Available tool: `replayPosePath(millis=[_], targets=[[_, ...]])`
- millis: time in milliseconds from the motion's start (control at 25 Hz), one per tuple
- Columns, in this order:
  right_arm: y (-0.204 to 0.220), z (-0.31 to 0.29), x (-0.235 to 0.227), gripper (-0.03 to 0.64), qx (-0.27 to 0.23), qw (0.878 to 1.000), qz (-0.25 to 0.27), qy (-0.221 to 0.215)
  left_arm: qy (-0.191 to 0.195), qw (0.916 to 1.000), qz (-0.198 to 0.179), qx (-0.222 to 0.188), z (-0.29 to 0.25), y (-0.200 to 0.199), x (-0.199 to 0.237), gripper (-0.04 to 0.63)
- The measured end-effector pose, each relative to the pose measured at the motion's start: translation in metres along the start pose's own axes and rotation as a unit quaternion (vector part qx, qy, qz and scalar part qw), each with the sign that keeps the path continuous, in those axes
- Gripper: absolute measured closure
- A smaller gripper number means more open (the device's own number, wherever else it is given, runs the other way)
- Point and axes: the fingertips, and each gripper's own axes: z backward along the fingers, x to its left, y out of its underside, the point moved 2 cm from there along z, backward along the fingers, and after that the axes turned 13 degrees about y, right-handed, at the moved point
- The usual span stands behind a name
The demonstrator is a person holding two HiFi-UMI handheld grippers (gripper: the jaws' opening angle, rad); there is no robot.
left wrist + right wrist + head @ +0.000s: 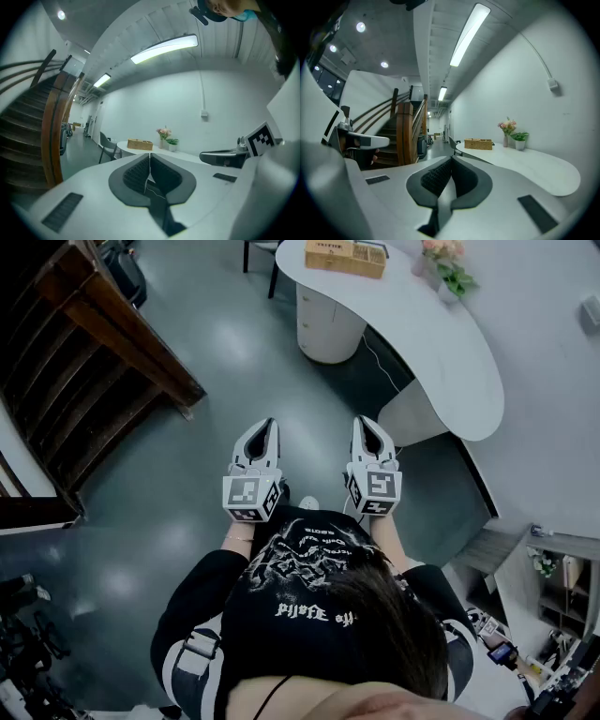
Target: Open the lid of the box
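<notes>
Grey floor lies between me and the white curved table. The box sits at that table's far end, near a vase of flowers and well apart from both my tools. My left gripper and right gripper are side by side in front of my chest, each with its jaws pressed together and nothing between them. I judge the box light and stiff, wood or wicker by its tan colour, so it may slide on the smooth tabletop if I lift the lid one-handed. I would steady the body with one gripper and pinch the lid's front edge with the other. From this far off I cannot make out a seam, hinge or handle. The head view shows mostly the box's top from above, while the gripper views show its long side wall, level with the tabletop.
</notes>
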Motion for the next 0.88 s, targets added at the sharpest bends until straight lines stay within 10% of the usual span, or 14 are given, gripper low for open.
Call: replayPosePath(millis=[880], targets=[[-0.010, -0.063, -0.010, 0.591, -0.002, 0.999, -0.033, 0.030, 0.047, 0.9989, -0.002, 0.004, -0.073, -0.006, 0.057, 0.568]])
